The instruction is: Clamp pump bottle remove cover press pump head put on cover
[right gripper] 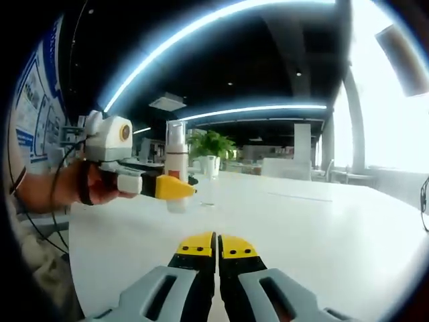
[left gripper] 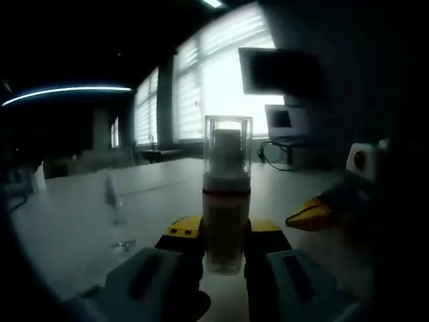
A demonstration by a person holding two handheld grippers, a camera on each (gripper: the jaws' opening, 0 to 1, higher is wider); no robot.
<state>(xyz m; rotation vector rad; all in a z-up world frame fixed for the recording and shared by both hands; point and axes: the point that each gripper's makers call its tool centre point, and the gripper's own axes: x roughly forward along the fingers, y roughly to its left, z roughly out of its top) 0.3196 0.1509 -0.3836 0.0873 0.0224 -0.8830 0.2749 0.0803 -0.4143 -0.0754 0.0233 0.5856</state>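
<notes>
A pump bottle (left gripper: 226,225) with yellowish liquid stands upright between my left gripper's (left gripper: 224,235) yellow-tipped jaws, which are shut on its body. A clear cover (left gripper: 228,144) sits over its white pump head. My right gripper (left gripper: 315,213) enters the left gripper view from the right, its yellow tip a little way from the bottle. In the right gripper view my right gripper (right gripper: 216,245) is shut with nothing between its jaws, low over the white table (right gripper: 301,228). Beyond it, the left gripper (right gripper: 167,188), held by a hand, clamps the pump bottle (right gripper: 177,168).
A small clear object (left gripper: 114,194) stands on the table to the bottle's left. Bright windows (left gripper: 221,80), a monitor (left gripper: 281,70) and a desk lie behind. A potted plant (right gripper: 211,147) and chairs stand at the table's far side.
</notes>
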